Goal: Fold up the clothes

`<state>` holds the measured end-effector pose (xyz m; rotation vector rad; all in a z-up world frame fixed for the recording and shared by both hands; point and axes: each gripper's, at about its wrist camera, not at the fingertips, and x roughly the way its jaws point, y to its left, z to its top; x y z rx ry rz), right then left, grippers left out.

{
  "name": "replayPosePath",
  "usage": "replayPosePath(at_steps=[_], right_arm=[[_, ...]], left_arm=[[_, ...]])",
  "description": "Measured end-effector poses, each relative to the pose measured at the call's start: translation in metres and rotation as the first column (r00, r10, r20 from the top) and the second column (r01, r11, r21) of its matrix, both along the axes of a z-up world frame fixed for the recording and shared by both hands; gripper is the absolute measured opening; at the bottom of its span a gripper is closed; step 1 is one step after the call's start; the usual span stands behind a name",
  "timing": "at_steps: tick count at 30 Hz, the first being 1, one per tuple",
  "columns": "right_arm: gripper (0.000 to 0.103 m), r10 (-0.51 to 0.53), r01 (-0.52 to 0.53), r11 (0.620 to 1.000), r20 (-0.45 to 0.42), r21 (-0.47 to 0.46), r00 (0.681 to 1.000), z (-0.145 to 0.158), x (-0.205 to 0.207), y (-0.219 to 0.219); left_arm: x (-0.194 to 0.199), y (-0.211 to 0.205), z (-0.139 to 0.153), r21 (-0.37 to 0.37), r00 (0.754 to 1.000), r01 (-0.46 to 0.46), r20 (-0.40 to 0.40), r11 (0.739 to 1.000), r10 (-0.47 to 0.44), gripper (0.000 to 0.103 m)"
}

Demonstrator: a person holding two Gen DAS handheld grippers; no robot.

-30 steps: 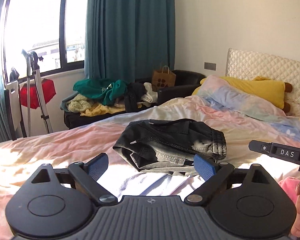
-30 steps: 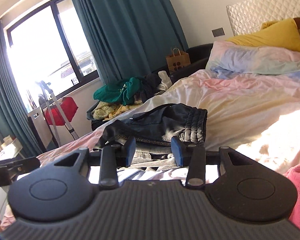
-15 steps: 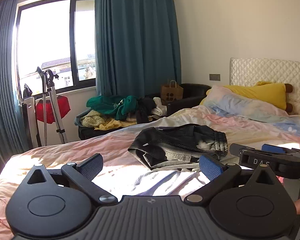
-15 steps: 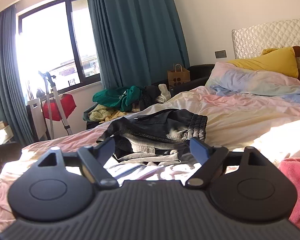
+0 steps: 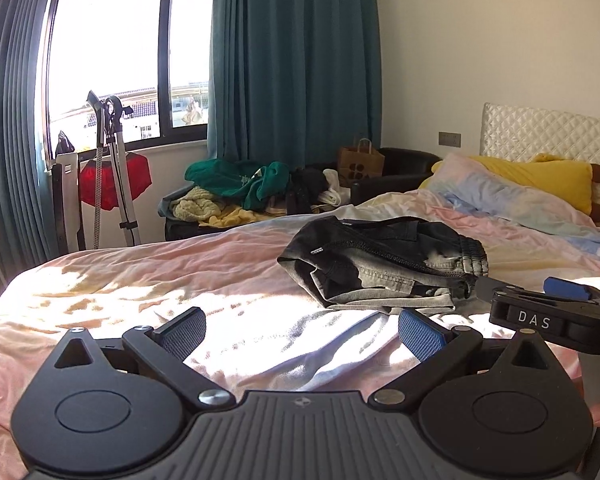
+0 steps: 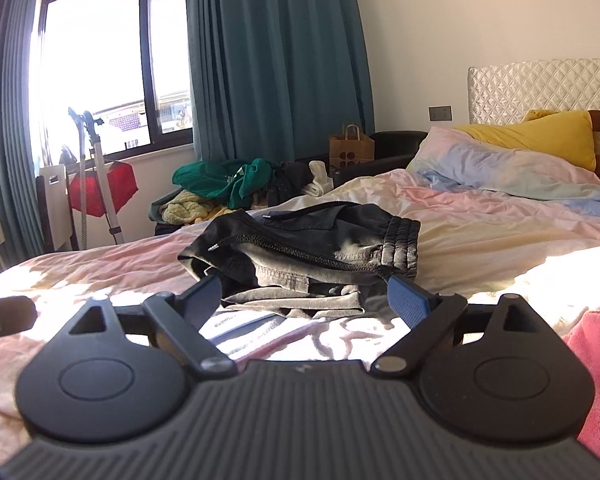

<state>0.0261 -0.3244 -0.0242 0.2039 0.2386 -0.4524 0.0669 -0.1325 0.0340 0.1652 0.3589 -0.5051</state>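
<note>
Left gripper (image 5: 302, 330): black ribbed body, 2 round discs, silver screws, blue textured pads on the jaws. Right gripper (image 6: 304, 294) looks identical, with white "DAS" lettering along its side.

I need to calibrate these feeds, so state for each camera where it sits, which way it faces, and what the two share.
Left wrist: on the left hand-held gripper, facing across the bed toward the window; its open blue pads show, plus the right hand-held gripper and a fingertip at the right edge.
Right wrist: on the right hand-held gripper, same facing, closer to the dark folded garment; its open pads show, with a pink cloth beside them.
Shared: garment, bed, window, yellow pillow.
</note>
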Motion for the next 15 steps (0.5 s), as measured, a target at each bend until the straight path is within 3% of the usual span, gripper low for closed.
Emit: replayPosePath(at_steps=[15], right_arm=[[0.092, 0.004, -0.004, 1.000, -0.006, -0.024, 1.000, 0.0012, 0.0001, 0.0097]], left_arm=[[0.0031, -0.0016, -0.0020, -0.006, 0.999, -0.050, 0.001, 0.999, 0.050, 0.103]])
